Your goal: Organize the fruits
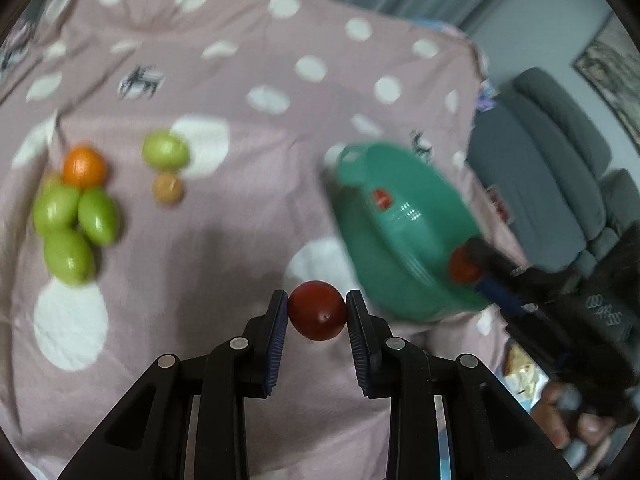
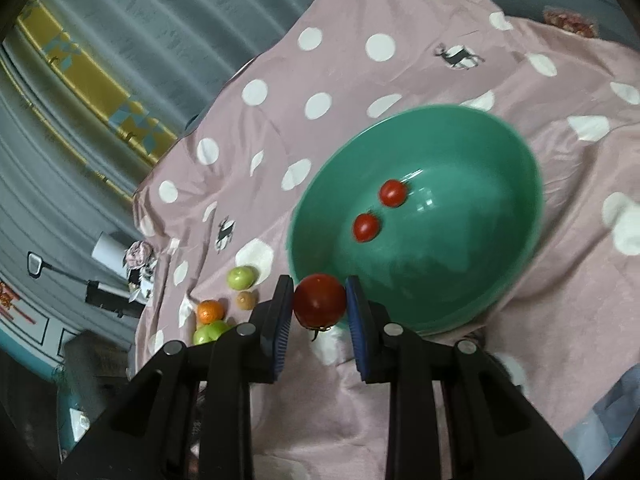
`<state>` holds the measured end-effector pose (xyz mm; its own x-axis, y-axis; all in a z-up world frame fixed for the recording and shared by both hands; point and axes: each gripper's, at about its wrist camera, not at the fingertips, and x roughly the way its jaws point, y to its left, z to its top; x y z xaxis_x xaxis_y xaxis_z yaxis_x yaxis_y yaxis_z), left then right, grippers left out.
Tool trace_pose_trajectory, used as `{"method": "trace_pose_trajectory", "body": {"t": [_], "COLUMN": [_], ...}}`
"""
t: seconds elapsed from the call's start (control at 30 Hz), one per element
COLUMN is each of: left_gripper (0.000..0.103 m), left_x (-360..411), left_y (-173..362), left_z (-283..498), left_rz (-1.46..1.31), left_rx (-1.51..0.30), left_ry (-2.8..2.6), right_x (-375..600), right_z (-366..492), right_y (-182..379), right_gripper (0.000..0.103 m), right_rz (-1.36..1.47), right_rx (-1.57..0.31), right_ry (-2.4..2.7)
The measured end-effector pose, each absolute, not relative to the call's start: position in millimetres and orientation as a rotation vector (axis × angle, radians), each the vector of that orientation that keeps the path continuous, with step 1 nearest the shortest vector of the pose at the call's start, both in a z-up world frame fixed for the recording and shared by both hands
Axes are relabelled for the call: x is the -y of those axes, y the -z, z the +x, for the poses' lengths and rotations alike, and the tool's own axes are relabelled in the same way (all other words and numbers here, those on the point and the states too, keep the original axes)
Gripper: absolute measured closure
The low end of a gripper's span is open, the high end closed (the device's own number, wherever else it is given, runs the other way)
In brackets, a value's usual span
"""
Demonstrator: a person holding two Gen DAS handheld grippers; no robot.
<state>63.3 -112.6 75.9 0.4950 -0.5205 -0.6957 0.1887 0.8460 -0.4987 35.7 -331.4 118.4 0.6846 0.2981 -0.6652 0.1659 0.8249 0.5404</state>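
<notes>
Midway through sorting, by the look of it: two small red tomatoes (image 2: pixel 379 210) already lying in the green bowl (image 2: pixel 508 264), more fruit waiting on the pink polka-dot sheet (image 1: pixel 224 264).

Left gripper (image 1: pixel 317 312) clamped on a dark red cherry tomato (image 1: pixel 317 310), both blue pads pressing its sides, jaws only narrowly apart, carried above the sheet and short of the bowl's rim (image 1: pixel 404 264).

Right gripper (image 2: pixel 319 304) likewise closed tight around a red tomato (image 2: pixel 320 300), stem end pointing down, held just at the near rim of the bowl, not yet over the basin. Seen from the left wrist camera too, reaching in from the far side of the bowl with its tomato (image 1: pixel 464 266).

Next move, as a judgement: carry each tomato over the rim, lower it near the bowl's floor, then ease the pads apart. Soft skins, so no harder squeeze; round shapes likely to roll on release, hence a low drop. Some care needed to keep both grippers from meeting over the bowl.

Left on the sheet, well apart from the bowl: a cluster of three green fruits (image 1: pixel 72 228) touching a mandarin (image 1: pixel 84 167), plus another green fruit (image 1: pixel 165 151) beside a small brown fruit (image 1: pixel 168 188), kind not clear.
</notes>
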Motion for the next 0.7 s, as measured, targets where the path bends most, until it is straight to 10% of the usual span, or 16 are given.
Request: {"method": "trace_pose_trajectory", "body": {"t": [0.7], "left_gripper": [0.073], "left_x": [206.1], "left_y": [-97.9], "left_z": [79.7], "left_rz": [-0.269], "left_rx": [-0.823], "left_ry": [0.547], "right_x": [377.7], "right_z": [23.3], "right_y": [-122.7], "right_gripper": [0.076], "right_rz": [0.515], "right_rx": [-0.800], "right_ry": [0.167]}}
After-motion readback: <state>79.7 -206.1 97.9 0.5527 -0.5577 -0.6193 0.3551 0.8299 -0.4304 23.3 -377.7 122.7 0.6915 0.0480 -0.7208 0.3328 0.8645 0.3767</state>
